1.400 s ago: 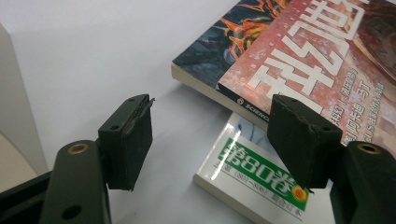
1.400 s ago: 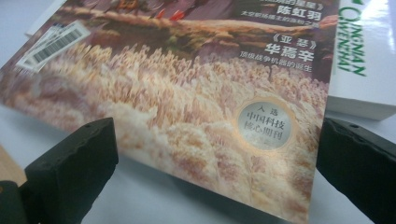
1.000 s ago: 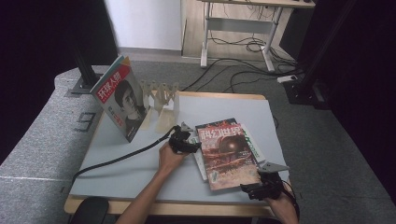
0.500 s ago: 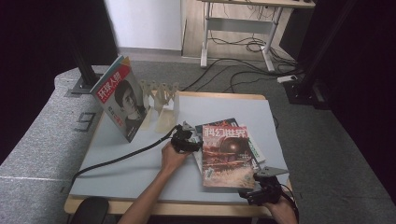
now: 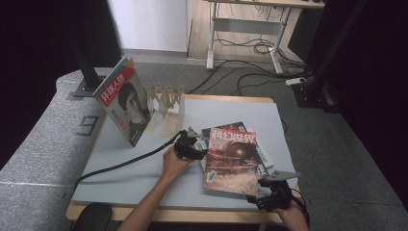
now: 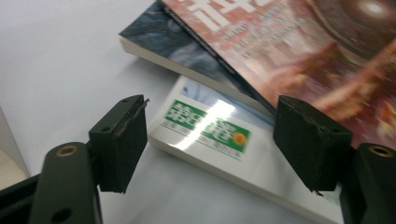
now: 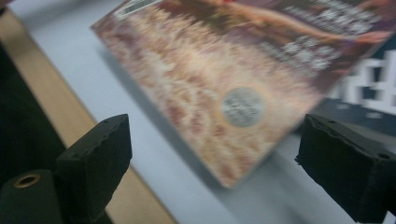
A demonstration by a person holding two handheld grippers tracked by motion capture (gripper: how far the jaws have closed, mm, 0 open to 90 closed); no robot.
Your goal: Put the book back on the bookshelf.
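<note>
Red magazine (image 5: 230, 161) lengthwise away from the person, atop stacked books; both claws agape, empty.

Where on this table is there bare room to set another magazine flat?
Free: the near-left tabletop, crossed only by the left gripper's cable, and the far-right corner. Crowded: the magazine stack at right, and the standing magazine with its wooden rack at far left.

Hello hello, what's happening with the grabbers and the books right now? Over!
Left gripper open, at the stack's left edge. Right gripper open, by the red magazine topping the stack. Another magazine leans on the wooden rack.
</note>
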